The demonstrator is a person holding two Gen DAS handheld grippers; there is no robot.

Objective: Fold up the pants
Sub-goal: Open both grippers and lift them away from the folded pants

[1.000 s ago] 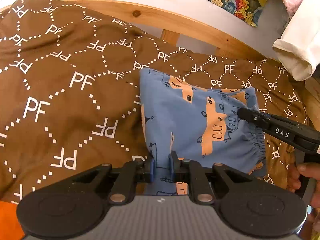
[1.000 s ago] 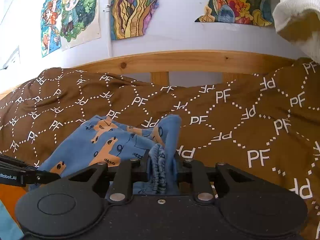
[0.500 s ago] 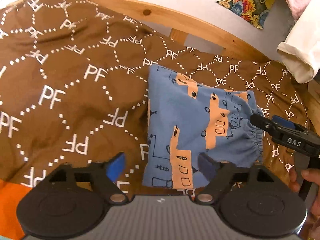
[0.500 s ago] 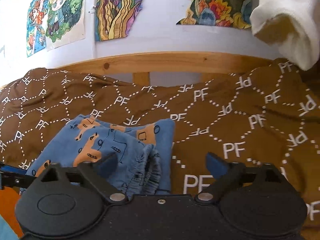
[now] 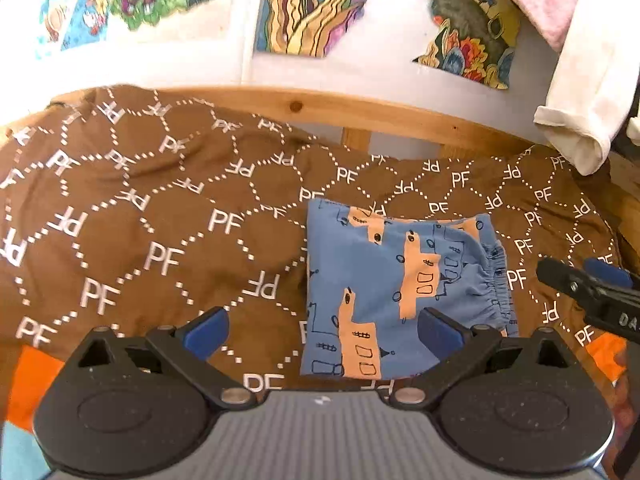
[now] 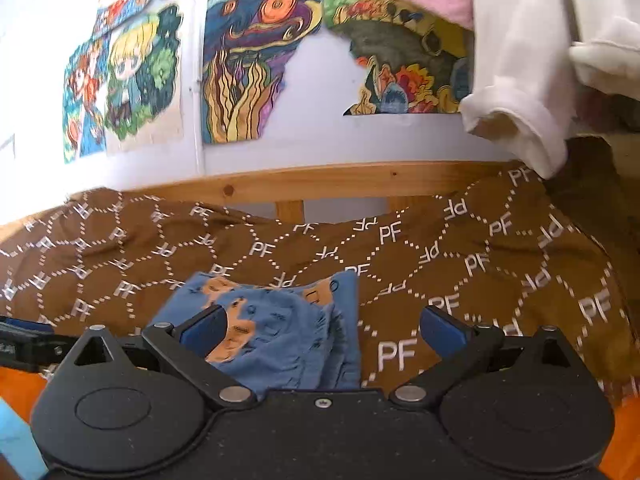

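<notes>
Folded blue pants [image 5: 404, 284] with orange print lying flat on the brown PF-patterned bedspread [image 5: 168, 240], toward the right end of the bed, short of the wooden rail [image 5: 360, 114] along its far edge; elastic waistband turned to the right. Left gripper [image 5: 322, 332] spread wide, holding nothing, raised at the near edge of the pants. Right gripper [image 6: 322, 330] likewise spread wide and empty, just beside the waistband. White cloth [image 6: 528, 92] hanging above the far right corner
</notes>
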